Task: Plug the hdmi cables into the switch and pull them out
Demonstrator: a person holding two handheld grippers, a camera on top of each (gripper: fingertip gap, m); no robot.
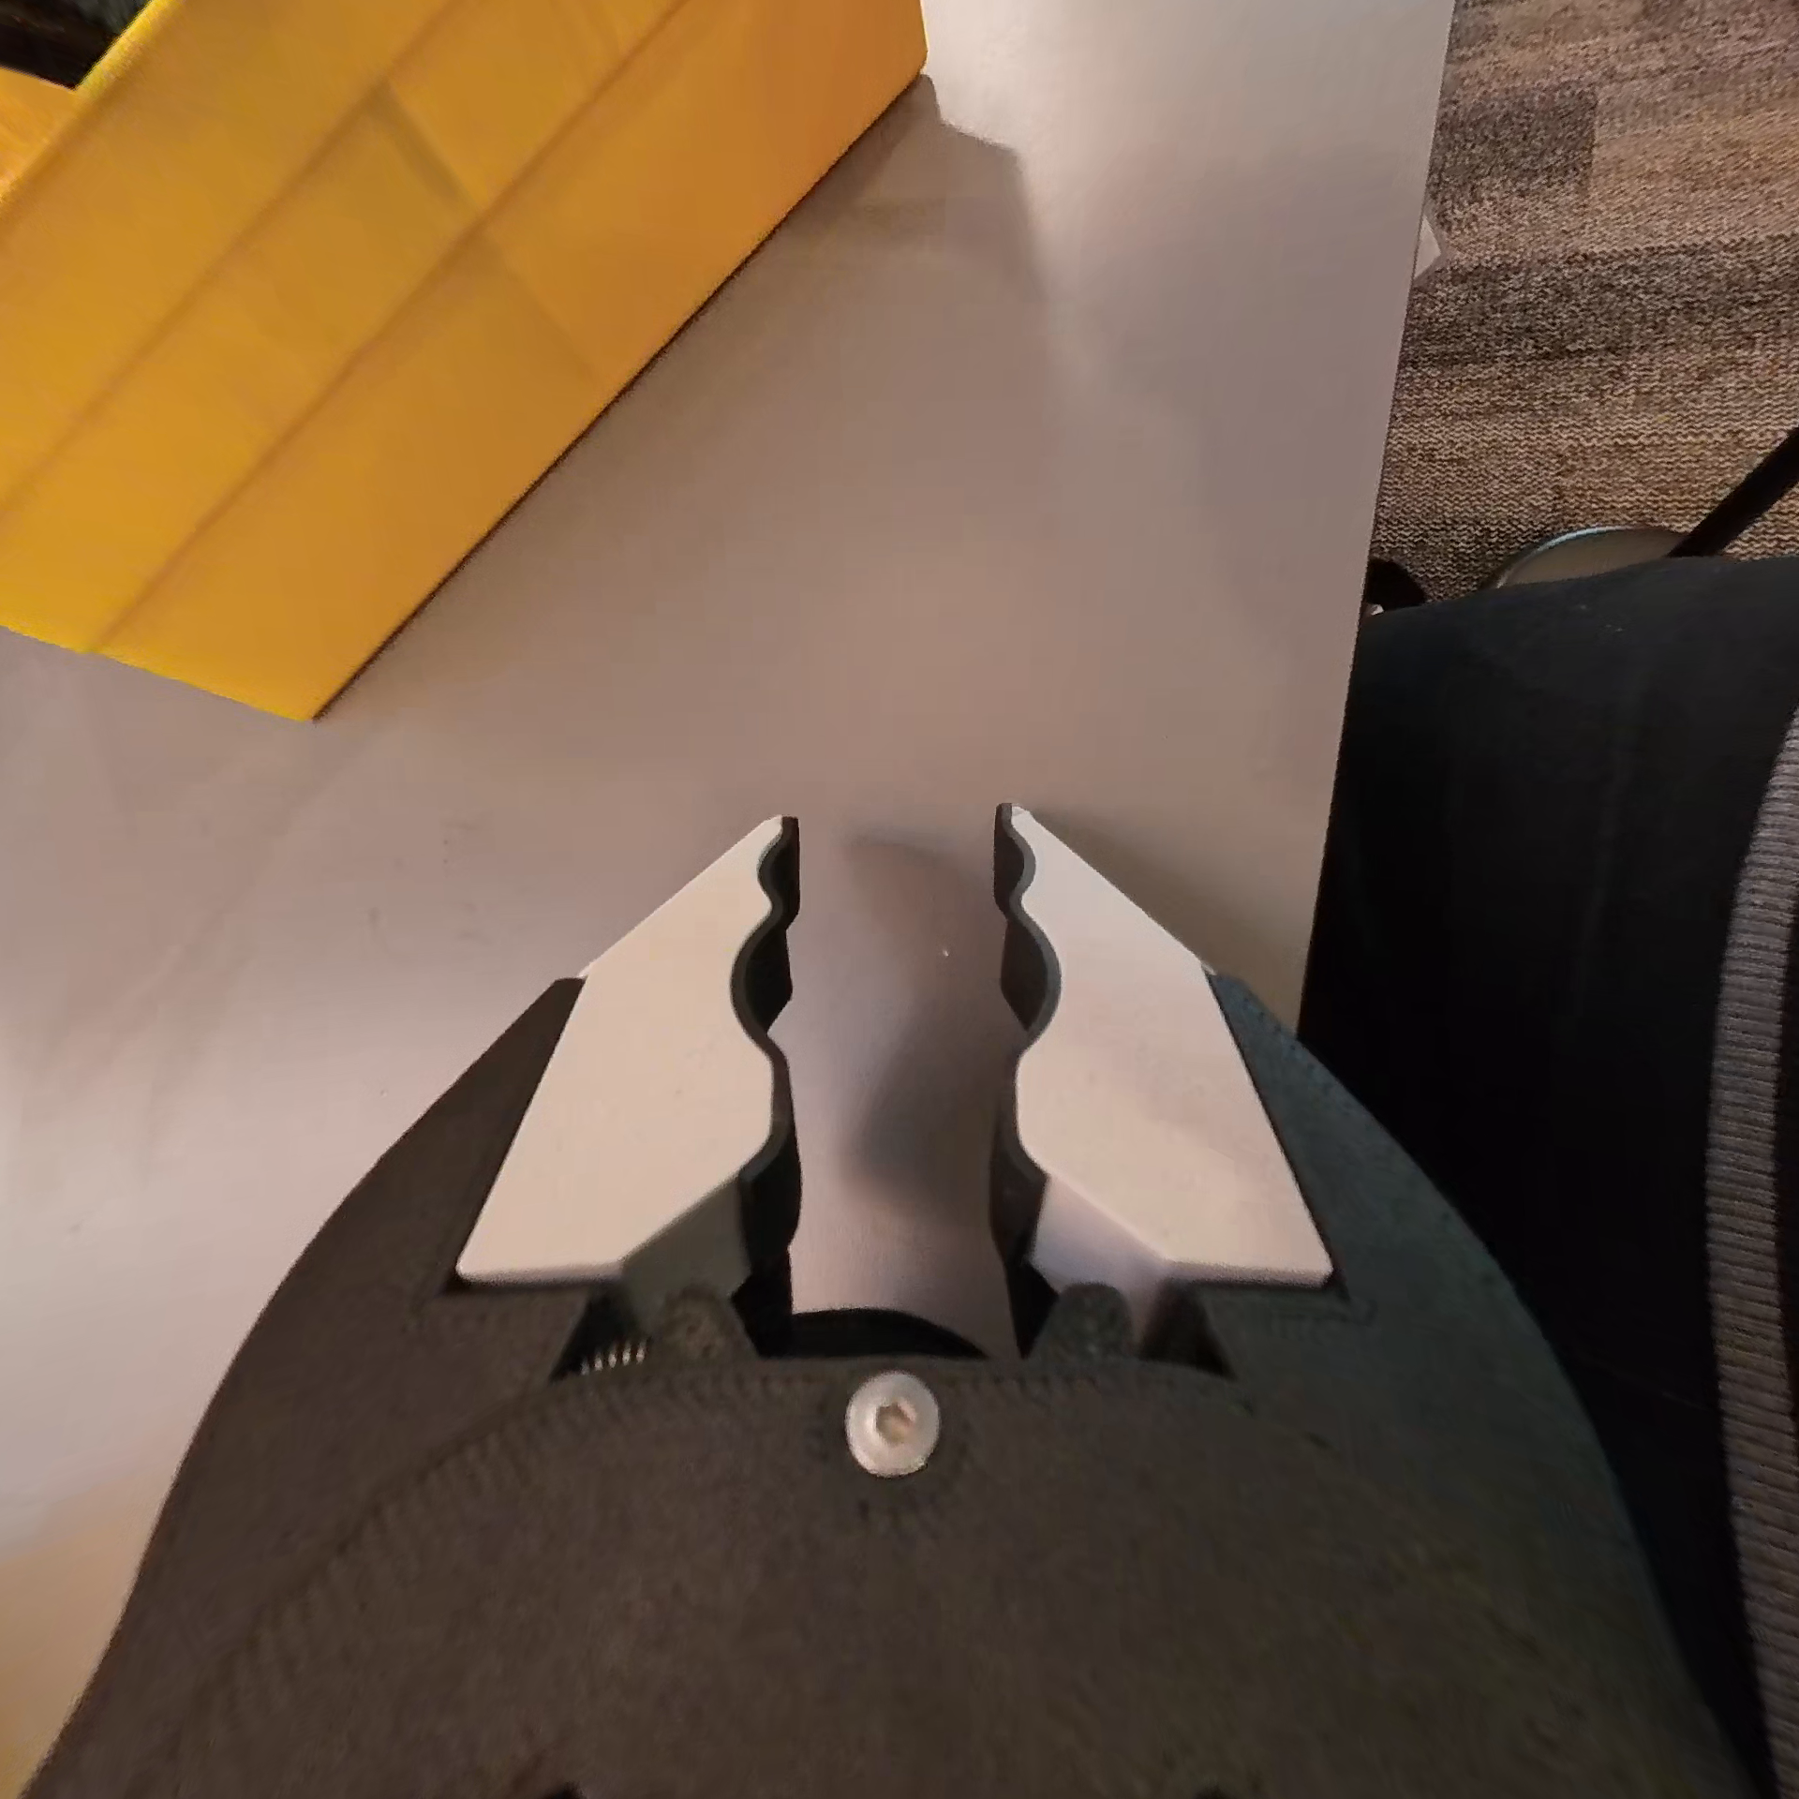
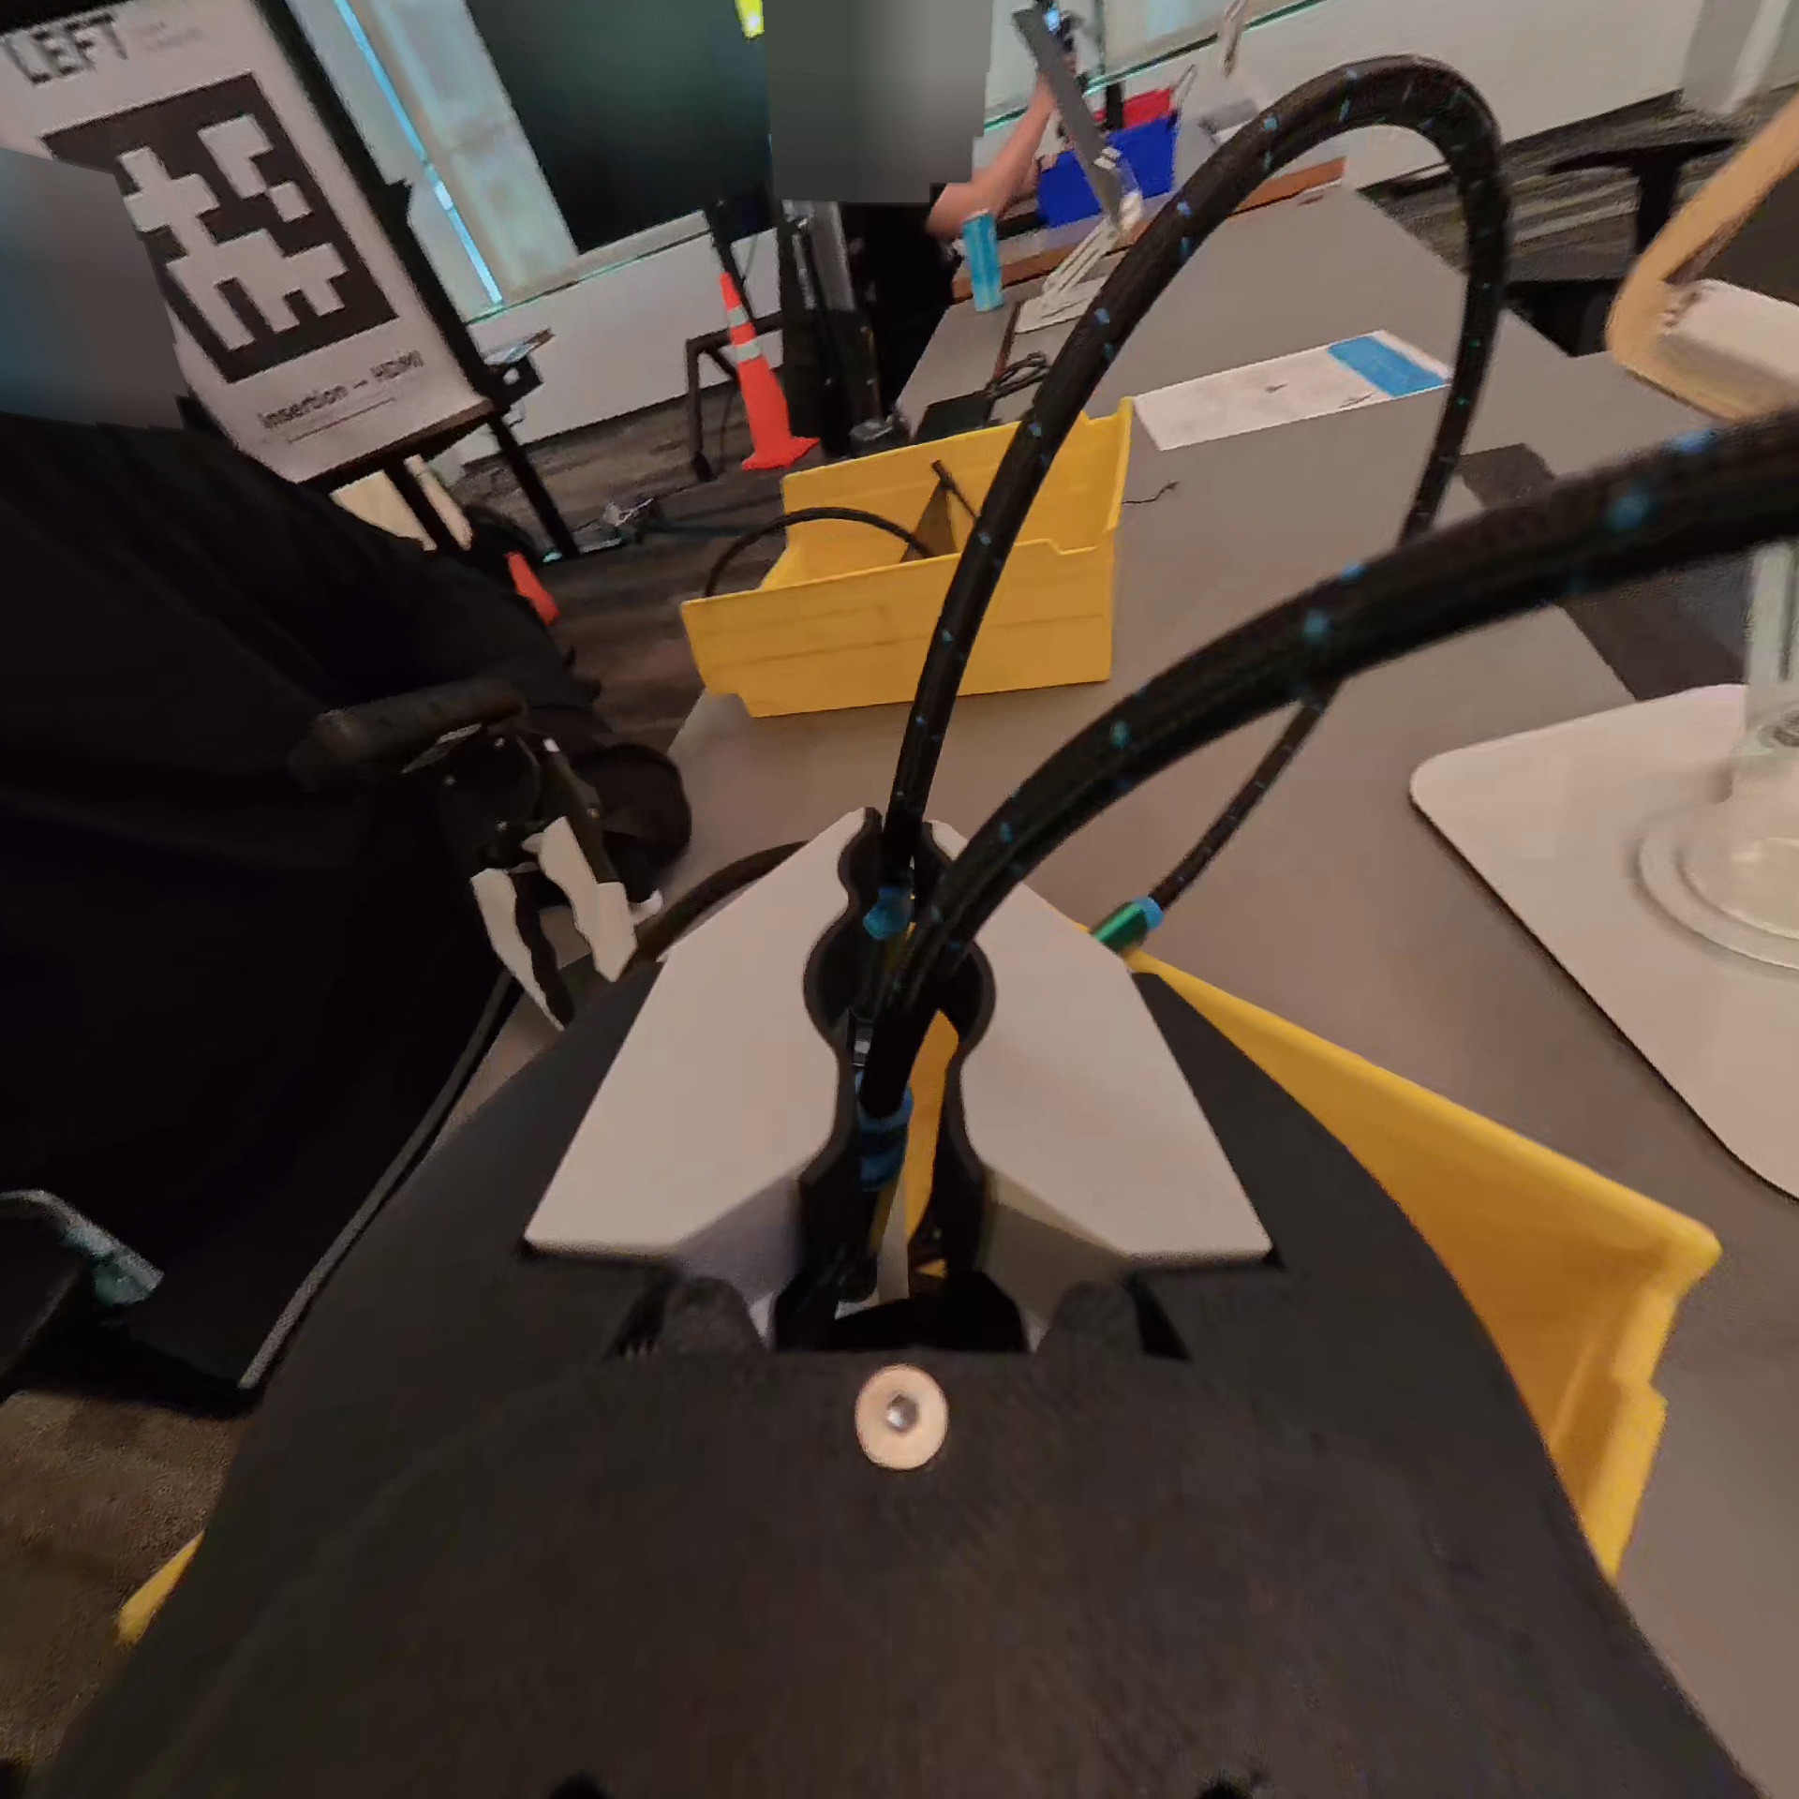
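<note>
My right gripper pinched the braided HDMI cable, arching up ahead; left gripper spread, empty, switch unseen.

Left wrist view looks steeply down, close on the bare grey tabletop; right wrist view faces outward across it; both share a yellow plastic bin.

Two yellow bins, two black braided cables, two orange cones.
</note>
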